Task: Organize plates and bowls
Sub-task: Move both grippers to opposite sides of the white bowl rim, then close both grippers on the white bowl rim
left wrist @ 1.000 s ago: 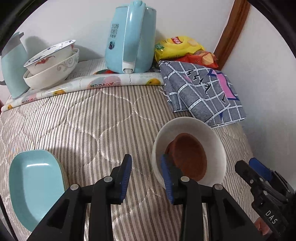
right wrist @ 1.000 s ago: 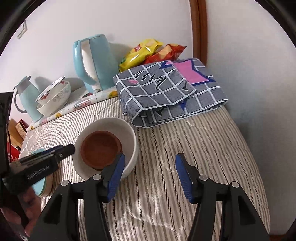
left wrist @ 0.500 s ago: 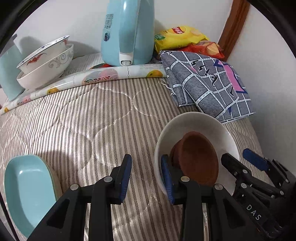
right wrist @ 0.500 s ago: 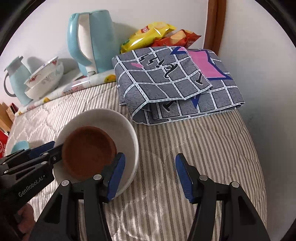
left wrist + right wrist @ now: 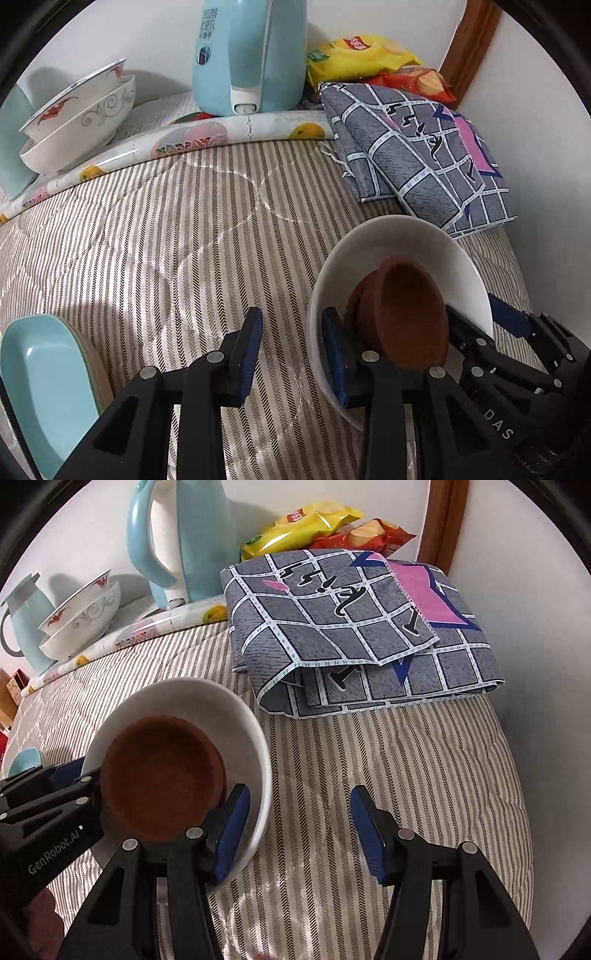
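Bowls are sitting nested: a brown bowl (image 5: 404,314) inside a white bowl (image 5: 402,243) on the striped quilt (image 5: 166,240). From the left wrist, the left gripper (image 5: 290,350) is straddling the white bowl's near-left rim, fingers apart, not pinching. A blue plate (image 5: 40,384) is lying near left; stacked bowls (image 5: 79,118) and a kettle (image 5: 251,55) are standing far.

From the right wrist, the right gripper (image 5: 299,827) is straddling the near-right rim, fingers wide apart. Both bowls look stiff, smooth and breakable; the rim seems the best hold. A folded cloth (image 5: 362,635) is crowding the far right.
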The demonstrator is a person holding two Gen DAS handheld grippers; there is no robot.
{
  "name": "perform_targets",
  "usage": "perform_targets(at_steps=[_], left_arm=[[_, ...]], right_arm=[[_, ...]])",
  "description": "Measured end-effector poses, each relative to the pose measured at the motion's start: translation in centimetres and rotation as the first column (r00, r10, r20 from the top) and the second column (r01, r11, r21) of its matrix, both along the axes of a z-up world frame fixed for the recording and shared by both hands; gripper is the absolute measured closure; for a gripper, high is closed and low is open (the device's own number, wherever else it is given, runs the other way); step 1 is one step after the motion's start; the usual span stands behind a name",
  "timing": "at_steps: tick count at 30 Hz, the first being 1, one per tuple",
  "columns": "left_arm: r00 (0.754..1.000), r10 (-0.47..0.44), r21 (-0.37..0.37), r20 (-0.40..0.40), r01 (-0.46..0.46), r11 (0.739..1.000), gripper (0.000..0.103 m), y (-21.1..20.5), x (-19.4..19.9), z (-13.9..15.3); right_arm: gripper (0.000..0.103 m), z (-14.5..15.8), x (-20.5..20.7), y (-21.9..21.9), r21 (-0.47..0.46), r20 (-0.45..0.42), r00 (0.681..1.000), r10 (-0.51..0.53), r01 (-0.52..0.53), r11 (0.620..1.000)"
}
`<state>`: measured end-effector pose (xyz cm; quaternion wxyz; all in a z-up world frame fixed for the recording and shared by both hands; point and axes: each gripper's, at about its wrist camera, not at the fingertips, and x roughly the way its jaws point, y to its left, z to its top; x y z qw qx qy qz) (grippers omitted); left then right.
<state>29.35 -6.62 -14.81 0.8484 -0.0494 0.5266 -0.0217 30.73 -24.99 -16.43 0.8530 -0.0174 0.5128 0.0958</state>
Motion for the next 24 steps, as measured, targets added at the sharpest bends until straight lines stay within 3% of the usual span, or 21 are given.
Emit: perform_targets(at_steps=[10,16,22,24], left_arm=[[1.0,0.006,-0.029,0.017,-0.006,1.0,0.072,0.27,0.08,-0.13],[0.999,0.013,-0.044,0.034,-0.012,0.999,0.076,0.27,0.11,-0.16],[0.999,0.003,-0.054,0.041,-0.001,0.999,0.085,-0.13,0.1,-0.15],[0.999,0.0,-0.057,0.042,0.002,0.998,0.088,-0.28,0.1,-0.14]], right_arm=[[0.048,-0.29,0.2,-0.1,0.021,0.002,1.0,-0.015,0.015,1.0],[0.055,-0.61,0.12,-0.62,0.094,0.004,1.0,-0.025,0.025,0.995],[0.07,-0.49,-0.09,-0.08,0.123,0.015,1.0,-0.012,0.01,0.992],[0.081,-0.4,-0.13,0.29,0.132,0.013,1.0,0.007,-0.008,0.991]])
